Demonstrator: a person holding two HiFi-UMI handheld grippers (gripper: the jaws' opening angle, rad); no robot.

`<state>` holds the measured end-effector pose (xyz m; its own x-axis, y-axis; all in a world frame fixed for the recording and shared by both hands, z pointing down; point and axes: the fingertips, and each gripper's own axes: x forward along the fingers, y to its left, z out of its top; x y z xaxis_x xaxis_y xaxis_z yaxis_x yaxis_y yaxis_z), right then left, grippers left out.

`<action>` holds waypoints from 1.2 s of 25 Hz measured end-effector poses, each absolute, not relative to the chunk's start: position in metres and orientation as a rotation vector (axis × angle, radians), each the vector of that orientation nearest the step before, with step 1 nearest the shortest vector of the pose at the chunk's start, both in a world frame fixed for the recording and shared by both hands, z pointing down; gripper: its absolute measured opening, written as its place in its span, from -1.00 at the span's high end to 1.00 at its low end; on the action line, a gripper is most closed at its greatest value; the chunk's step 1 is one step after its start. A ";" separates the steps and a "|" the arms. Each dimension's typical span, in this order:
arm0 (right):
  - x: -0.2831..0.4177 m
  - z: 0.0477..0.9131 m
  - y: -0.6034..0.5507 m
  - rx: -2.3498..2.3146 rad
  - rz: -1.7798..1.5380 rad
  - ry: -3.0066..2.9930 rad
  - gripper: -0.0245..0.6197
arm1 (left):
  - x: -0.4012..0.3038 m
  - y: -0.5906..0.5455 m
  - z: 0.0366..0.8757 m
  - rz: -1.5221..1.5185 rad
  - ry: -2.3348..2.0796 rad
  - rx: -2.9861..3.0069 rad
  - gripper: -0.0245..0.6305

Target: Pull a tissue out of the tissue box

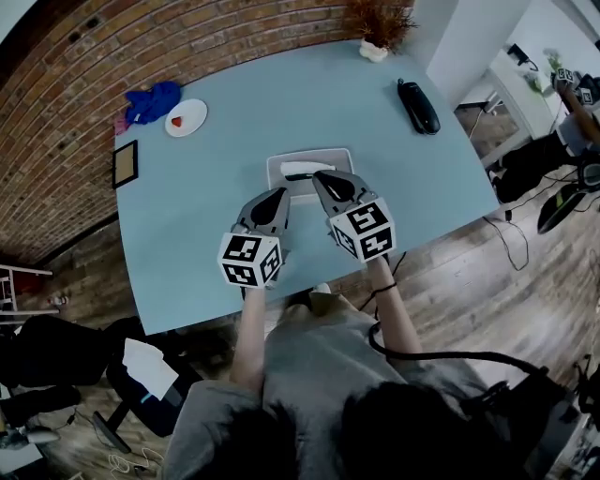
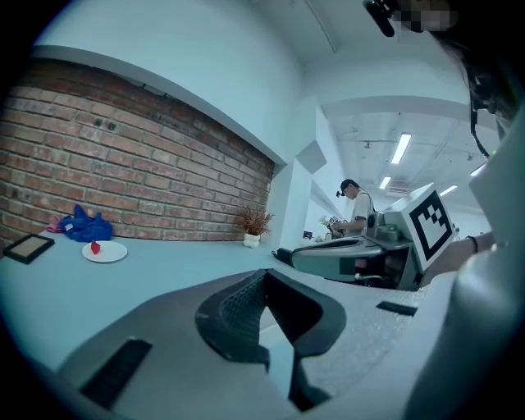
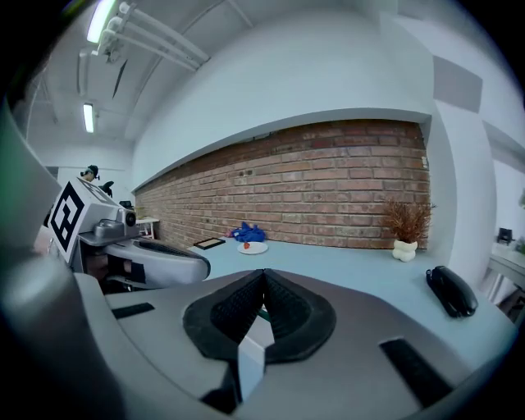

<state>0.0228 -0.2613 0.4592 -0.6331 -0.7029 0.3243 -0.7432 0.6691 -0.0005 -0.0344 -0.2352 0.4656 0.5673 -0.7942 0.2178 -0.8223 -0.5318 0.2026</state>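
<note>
The grey tissue box [image 1: 279, 167] lies on the light blue table [image 1: 216, 216], and a white tissue [image 1: 298, 170] pokes from its top slot. My left gripper [image 1: 280, 195] hovers at the box's near left corner with its jaws shut and empty [image 2: 264, 274]. My right gripper [image 1: 320, 176] reaches over the box's near right part, beside the tissue, and its jaws are shut too [image 3: 262, 275]. Only a pale sliver shows through the gap behind its pads. Whether it touches the tissue is hidden. Each gripper view shows the other gripper alongside.
At the far left of the table are a white plate [image 1: 186, 117] with a red item, a blue cloth [image 1: 153, 100] and a black frame [image 1: 125, 163]. A dried plant in a pot [image 1: 377, 28] and a black handset [image 1: 418, 106] sit far right. A person [image 2: 354, 207] stands in the background.
</note>
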 end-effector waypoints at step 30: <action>0.009 0.531 -0.315 0.850 0.097 -2.288 0.44 | -0.065 -0.283 0.503 0.159 -1.380 2.384 0.92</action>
<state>0.0094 -0.3154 0.5307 -0.5517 -0.5498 0.6272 -0.6009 0.7835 0.1583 -0.0646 -0.2829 0.5027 0.5112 -0.8117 0.2827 -0.8547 -0.4453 0.2670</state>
